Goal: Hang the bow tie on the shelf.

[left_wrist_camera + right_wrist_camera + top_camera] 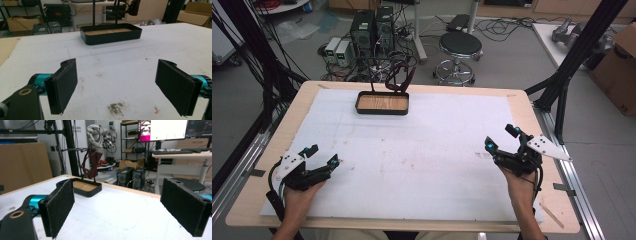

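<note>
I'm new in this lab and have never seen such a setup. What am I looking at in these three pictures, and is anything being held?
There is no robot arm here: a person holds a hand-held gripper in each hand, the left gripper and the right gripper. The high view looks down on the table from above the person's side. The other two pictures come from cameras riding on each gripper, looking along its two black padded jaws. On the white mat at the far edge stands a black tray with a wooden floor; a thin stand behind it carries a dark reddish strap. Both pairs of jaws stand wide apart, with nothing between them, so nothing is held.
</note>
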